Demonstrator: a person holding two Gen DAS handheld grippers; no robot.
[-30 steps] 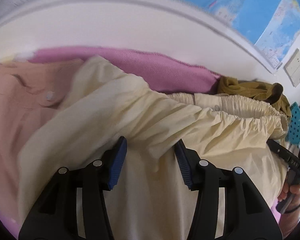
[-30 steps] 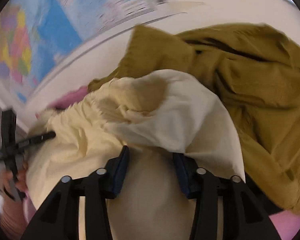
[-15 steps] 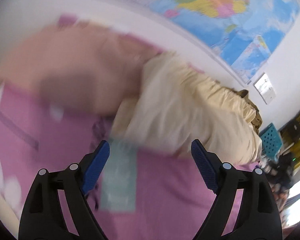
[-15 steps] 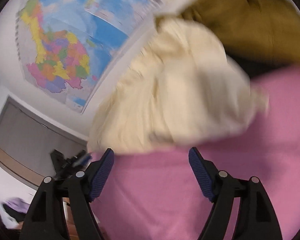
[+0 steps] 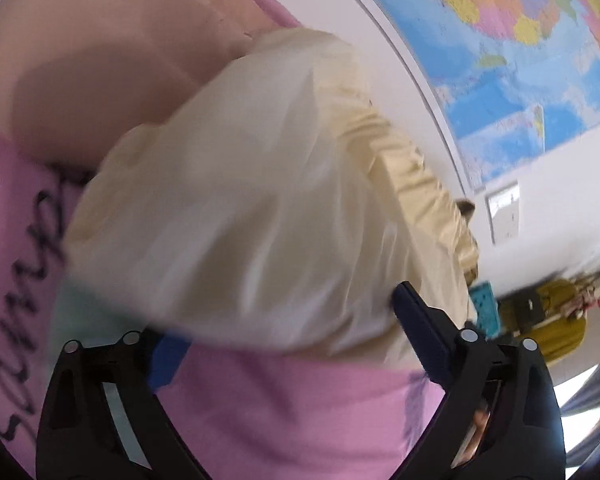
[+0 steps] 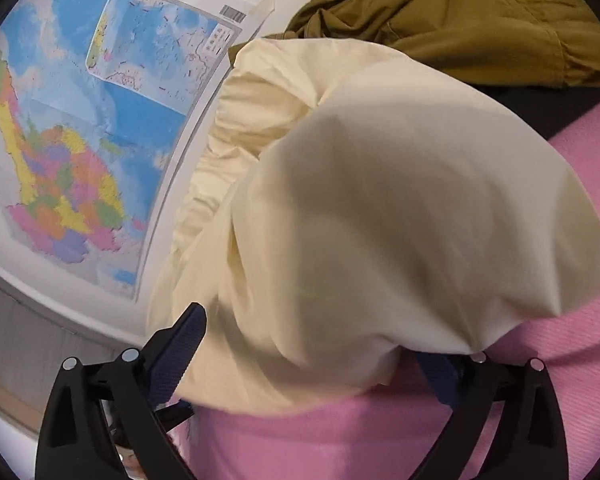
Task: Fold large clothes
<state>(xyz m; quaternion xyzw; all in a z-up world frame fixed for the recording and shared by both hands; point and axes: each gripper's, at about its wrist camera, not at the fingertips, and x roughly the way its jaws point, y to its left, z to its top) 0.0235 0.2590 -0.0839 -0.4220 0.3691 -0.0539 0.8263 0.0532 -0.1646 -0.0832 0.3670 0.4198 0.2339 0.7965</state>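
Note:
A cream garment with a gathered elastic waistband [image 5: 260, 200] lies bunched on the pink bed cover [image 5: 300, 408]. My left gripper [image 5: 288, 328] is at its near edge, jaws wide and still opening. The cloth's hem lies between the blue pads and drapes over the left fingertip, but the pads do not press on it. In the right wrist view the same cream garment [image 6: 380, 200] fills the middle. My right gripper [image 6: 312, 344] is also wide and opening, with the hem loose between its fingers and covering the right fingertip.
A peach garment [image 5: 100, 60] lies left of the cream one and an olive garment [image 6: 460, 12] behind it on the right. A map [image 6: 80, 140] hangs on the white wall. A teal basket [image 5: 486, 308] and a yellow object [image 5: 556, 320] stand past the bed.
Both grippers held the cream cloth a second ago. Their jaws have spread wide and let it go, and it has dropped onto the pink cover. Both views have rolled and dipped.

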